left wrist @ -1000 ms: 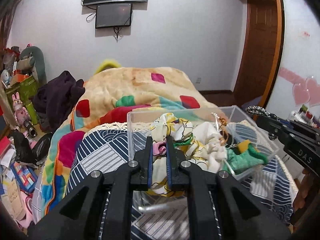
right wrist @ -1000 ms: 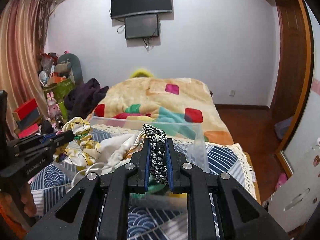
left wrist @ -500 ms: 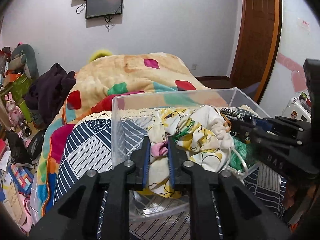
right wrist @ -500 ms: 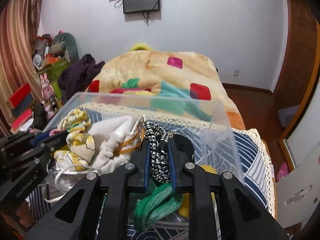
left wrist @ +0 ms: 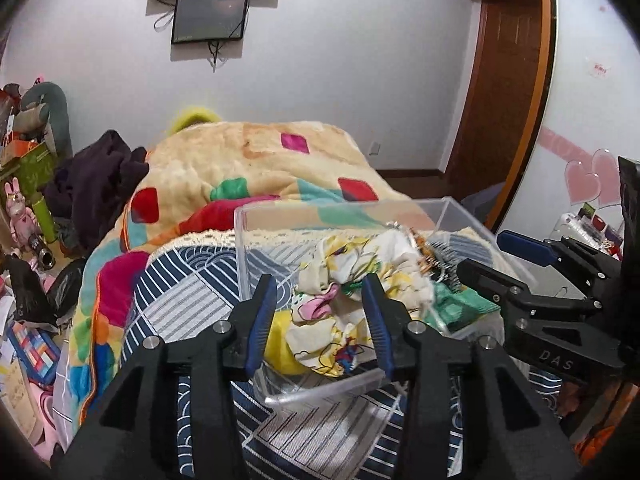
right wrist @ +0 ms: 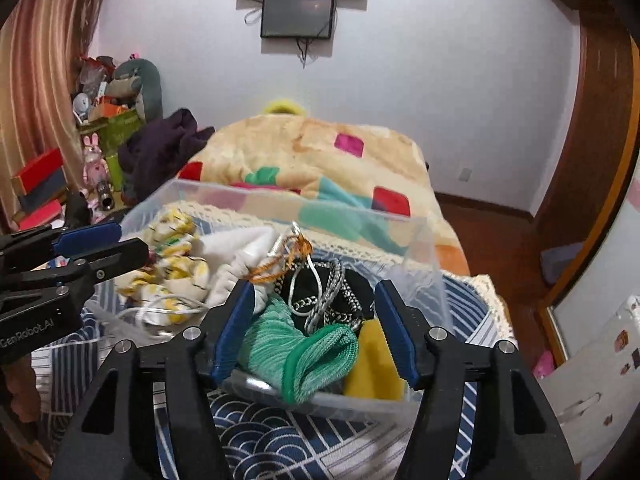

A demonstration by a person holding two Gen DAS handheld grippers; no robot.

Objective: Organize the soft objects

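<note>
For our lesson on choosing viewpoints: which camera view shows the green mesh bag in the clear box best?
The right wrist view. The green mesh bag lies large and close between the open right gripper fingers, its rolled rim visible. In the left wrist view only a small green patch shows behind the floral cloth inside the clear box.

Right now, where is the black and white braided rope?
In the right wrist view, the black and white braided rope lies inside the clear plastic box, just behind the green mesh pouch and beside the yellow sponge.

Both grippers' fingers [left wrist: 262, 316] [right wrist: 394, 332] spread apart
</note>
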